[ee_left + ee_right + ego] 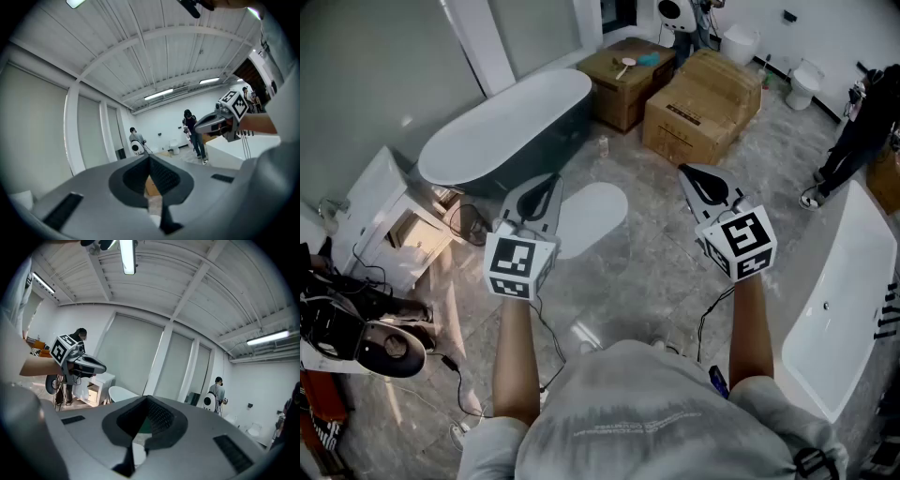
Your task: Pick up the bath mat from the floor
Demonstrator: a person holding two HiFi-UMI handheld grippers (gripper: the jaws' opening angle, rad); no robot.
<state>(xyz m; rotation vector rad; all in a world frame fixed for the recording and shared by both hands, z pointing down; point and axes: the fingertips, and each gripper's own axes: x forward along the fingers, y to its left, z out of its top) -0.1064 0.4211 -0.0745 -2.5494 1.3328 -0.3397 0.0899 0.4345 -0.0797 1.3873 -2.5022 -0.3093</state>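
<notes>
Pale oval bath mat (594,216) flat on floor, just ahead of left gripper (547,189); right gripper (694,178) farther. Both closed, empty.

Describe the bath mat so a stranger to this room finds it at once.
Find the dark-sided freestanding bathtub at upper left in the head view. The bath mat lies on the grey floor beside it, a flat pale oval, unlike the bulky brown cardboard boxes beyond.

Left hand-held gripper (150,158) closed, empty, right hand-held gripper (219,123) nearby, white ceiling (140,56)
</notes>
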